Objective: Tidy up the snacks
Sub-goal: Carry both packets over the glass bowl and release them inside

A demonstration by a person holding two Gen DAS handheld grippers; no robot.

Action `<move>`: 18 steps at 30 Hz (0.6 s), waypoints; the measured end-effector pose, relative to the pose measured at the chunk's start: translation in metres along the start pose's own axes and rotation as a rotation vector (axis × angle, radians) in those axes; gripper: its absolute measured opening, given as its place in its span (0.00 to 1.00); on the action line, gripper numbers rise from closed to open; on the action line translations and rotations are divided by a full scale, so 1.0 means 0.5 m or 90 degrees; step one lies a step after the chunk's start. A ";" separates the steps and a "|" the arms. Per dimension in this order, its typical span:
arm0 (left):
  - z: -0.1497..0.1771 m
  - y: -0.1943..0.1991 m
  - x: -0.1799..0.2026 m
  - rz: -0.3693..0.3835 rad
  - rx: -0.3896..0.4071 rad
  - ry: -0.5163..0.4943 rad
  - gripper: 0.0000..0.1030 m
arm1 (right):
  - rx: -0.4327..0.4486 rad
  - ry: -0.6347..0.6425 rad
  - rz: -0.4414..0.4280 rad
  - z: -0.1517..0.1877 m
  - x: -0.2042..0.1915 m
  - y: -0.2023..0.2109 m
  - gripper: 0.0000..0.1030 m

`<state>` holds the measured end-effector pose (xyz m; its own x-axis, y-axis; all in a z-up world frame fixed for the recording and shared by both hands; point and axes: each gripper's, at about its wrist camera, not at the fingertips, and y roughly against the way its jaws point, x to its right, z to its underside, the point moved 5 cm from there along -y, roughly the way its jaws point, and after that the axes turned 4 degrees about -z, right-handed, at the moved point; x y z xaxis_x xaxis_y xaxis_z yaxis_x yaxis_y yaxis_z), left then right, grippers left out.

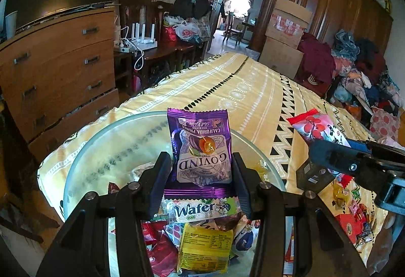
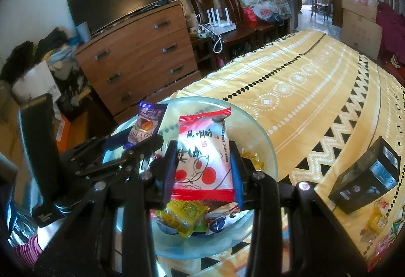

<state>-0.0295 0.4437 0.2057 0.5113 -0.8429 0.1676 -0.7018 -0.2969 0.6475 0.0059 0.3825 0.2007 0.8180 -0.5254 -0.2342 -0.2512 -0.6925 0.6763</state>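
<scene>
My left gripper [image 1: 201, 165] is shut on a purple prune packet [image 1: 202, 147], held upright over the glass bowl [image 1: 101, 145]. Below it the bowl holds several snacks, among them a Wafer bar [image 1: 200, 211] and a yellow packet [image 1: 205, 249]. My right gripper [image 2: 203, 168] is shut on a red-and-white snack packet [image 2: 202, 150], also above the glass bowl [image 2: 265, 147]. In the left wrist view the right gripper [image 1: 326, 150] with its red-and-white packet [image 1: 316, 127] comes in from the right. In the right wrist view the left gripper [image 2: 141, 144] with the purple packet [image 2: 146, 125] is at the left.
The bowl stands on a bed with a yellow patterned cover [image 1: 253, 89]. Loose snacks [image 1: 351, 213] lie on the cover to the right, near a small black box [image 2: 367, 178]. A wooden chest of drawers [image 1: 58, 69] stands beyond the bed's left edge.
</scene>
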 end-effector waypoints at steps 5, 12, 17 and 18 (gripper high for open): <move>0.001 -0.006 0.005 -0.001 -0.007 0.001 0.48 | -0.006 -0.002 -0.001 -0.002 -0.004 -0.007 0.37; 0.002 -0.009 0.005 -0.002 -0.009 0.002 0.48 | -0.009 0.001 -0.005 -0.007 -0.009 -0.017 0.37; 0.004 -0.023 0.006 -0.003 -0.016 0.007 0.48 | -0.008 0.004 -0.007 -0.009 -0.014 -0.019 0.37; 0.004 -0.024 0.006 -0.003 -0.016 0.007 0.48 | -0.008 0.004 -0.007 -0.008 -0.013 -0.019 0.37</move>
<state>-0.0205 0.4437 0.1967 0.5199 -0.8365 0.1732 -0.6871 -0.2890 0.6666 0.0050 0.3947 0.1987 0.8237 -0.5150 -0.2374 -0.2359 -0.6919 0.6824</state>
